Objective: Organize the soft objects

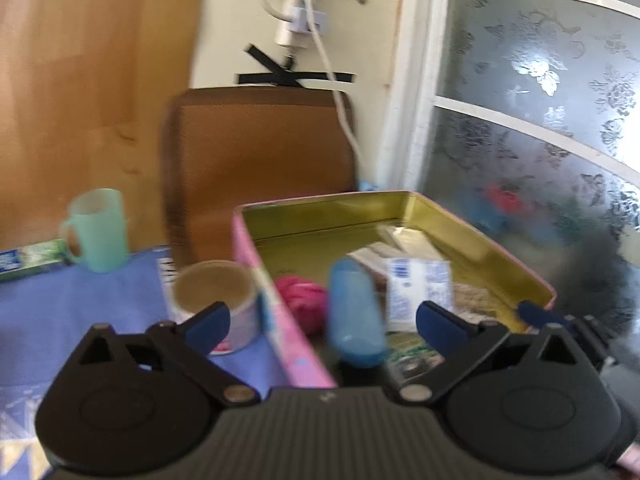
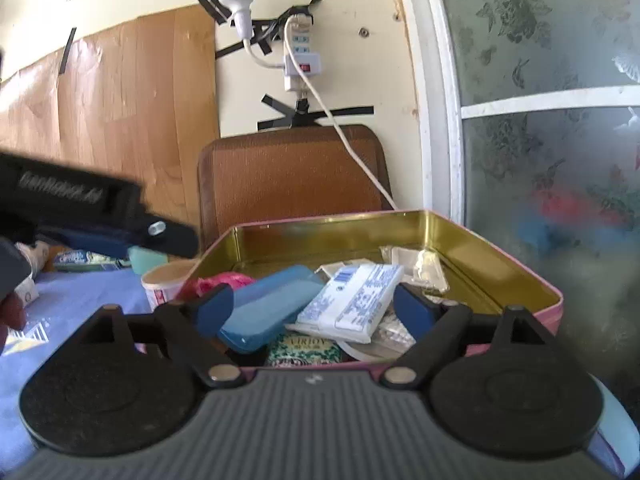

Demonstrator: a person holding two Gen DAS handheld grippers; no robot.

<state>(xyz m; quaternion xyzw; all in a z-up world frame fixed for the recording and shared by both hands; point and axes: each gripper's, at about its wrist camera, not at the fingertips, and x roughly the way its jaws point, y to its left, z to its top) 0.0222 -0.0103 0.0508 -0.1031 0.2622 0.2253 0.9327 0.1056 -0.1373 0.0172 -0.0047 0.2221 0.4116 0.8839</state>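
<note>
Left wrist view: left gripper point(image 1: 322, 322) jaws wide, nothing held, hovering at the near edge of the pink tin point(image 1: 280, 320). Inside the tin: blue case point(image 1: 354, 312), pink yarn ball point(image 1: 302, 300), white tissue pack point(image 1: 416, 290). Tape roll point(image 1: 214, 300) sits just left of the tin.

Right wrist view: right gripper point(image 2: 316, 308) spread wide, empty, over the tin's point(image 2: 516, 276) near wall; blue case point(image 2: 268, 304) and tissue pack point(image 2: 352, 300) lie inside it.

I see a table under a blue patterned cloth point(image 1: 100, 296). On it stand a pale green plastic mug point(image 1: 98, 230), a roll of printed tape point(image 1: 216, 300), a green-and-blue flat carton point(image 1: 28, 258) and an open pink tin box with gold inside point(image 1: 280, 344).
</note>
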